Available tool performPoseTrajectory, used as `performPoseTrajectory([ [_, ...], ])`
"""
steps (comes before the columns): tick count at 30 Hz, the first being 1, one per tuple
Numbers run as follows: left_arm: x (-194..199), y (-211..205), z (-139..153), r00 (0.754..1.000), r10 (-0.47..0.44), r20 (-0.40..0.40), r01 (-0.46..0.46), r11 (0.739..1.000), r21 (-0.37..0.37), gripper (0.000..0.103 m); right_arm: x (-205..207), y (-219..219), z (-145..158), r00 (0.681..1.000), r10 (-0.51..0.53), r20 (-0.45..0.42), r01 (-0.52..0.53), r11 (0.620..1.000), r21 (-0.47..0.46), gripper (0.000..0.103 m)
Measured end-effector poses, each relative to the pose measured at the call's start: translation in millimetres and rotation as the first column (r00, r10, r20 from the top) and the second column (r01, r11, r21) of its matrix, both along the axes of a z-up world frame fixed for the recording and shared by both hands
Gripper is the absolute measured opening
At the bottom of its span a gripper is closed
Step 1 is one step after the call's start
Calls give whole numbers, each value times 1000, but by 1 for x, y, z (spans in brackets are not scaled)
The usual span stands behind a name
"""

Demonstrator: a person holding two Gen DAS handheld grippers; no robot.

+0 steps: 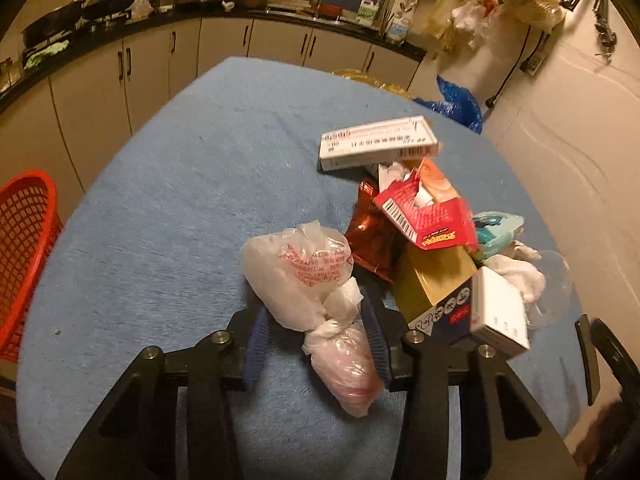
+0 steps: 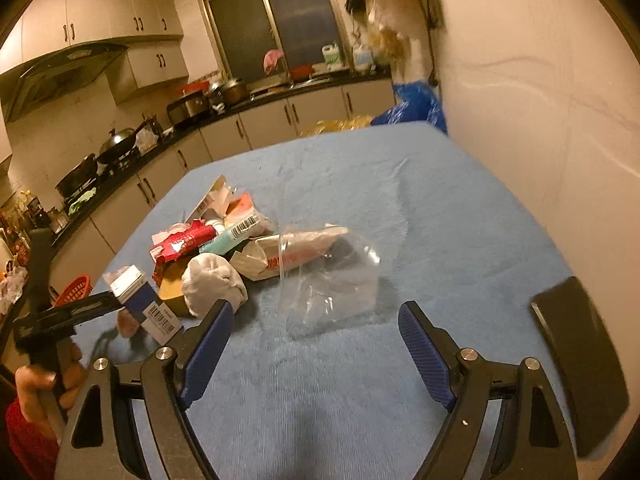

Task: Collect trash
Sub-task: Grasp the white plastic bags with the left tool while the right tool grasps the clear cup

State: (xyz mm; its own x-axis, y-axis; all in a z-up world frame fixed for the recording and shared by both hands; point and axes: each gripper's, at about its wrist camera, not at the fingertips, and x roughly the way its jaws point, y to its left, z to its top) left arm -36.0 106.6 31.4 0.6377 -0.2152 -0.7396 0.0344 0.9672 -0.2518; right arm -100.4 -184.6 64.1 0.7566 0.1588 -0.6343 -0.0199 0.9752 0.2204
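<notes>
Left wrist view: left tool low in the frame, its blue ribbed pads on either side of a knotted, translucent white plastic bag with red print. The bag's knot and its pinkish lower end lie between the pads; the right pad touches the bag, the left pad shows a gap, so a firm pinch cannot be confirmed.

The bag lies on the blue cloth-covered table, at the left edge of a trash heap right of centre: a long white carton with red print at the top, a torn red-and-white carton with barcode below it, a crumpled dark red foil wrapper, a gold-and-navy box, and a small white box at the lower right.

A red mesh plastic basket sits at the left edge, off the table.

Right wrist view: right tool spread wide, nothing between its pads. Just beyond it, centre frame, a clear crumpled plastic cup lies on its side on the table, beside a white wadded cloth or paper.
</notes>
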Motion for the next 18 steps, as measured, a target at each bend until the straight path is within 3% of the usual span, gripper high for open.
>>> performPoseTrajectory([
  [10, -31, 13, 30, 994, -1, 109, 0, 1000, 4, 43, 54, 1, -21, 998, -11, -67, 9, 1000, -24, 95],
  [11, -33, 13, 32, 994, -2, 114, 1, 1000, 6, 43, 57, 1, -24, 997, -14, -76, 13, 1000, -23, 92],
  [13, -37, 12, 35, 992, -3, 128, 1, 1000, 15, 43, 58, -1, -26, 996, -15, -83, 14, 1000, -13, 74],
  [18, -41, 6, 37, 990, -10, 143, 6, 999, 31, 43, 48, -8, -25, 997, -38, -60, 38, 999, 1, 72],
])
